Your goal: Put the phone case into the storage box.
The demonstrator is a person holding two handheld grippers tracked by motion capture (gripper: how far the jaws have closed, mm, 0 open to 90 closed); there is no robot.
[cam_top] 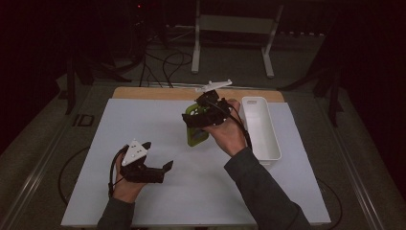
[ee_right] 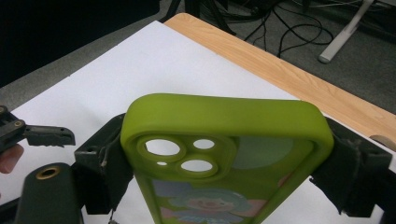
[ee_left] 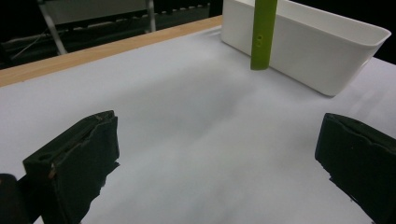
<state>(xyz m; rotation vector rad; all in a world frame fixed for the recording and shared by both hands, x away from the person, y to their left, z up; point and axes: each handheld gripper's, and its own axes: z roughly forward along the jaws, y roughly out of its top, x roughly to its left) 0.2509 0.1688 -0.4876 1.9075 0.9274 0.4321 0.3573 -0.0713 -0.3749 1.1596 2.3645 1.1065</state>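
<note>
A lime-green phone case (cam_top: 197,136) with camera cut-outs and a cartoon picture inside (ee_right: 224,149) is held above the white mat. My right gripper (cam_top: 194,117) is shut on it, one black jaw against each long side (ee_right: 229,177). In the left gripper view the case's edge (ee_left: 263,32) hangs down in front of the white bin (ee_left: 308,46). My left gripper (cam_top: 158,155) rests low over the mat's front left with its jaws wide apart and nothing between them (ee_left: 215,158). One of its jaws (ee_right: 44,135) pokes into the right gripper view at the far left.
A long white plastic bin (cam_top: 261,127) stands on the right side of the white mat (cam_top: 143,120), close to my right hand. A wooden table edge (cam_top: 158,93) runs along the back. Cables and a metal stand (cam_top: 230,28) lie on the floor beyond.
</note>
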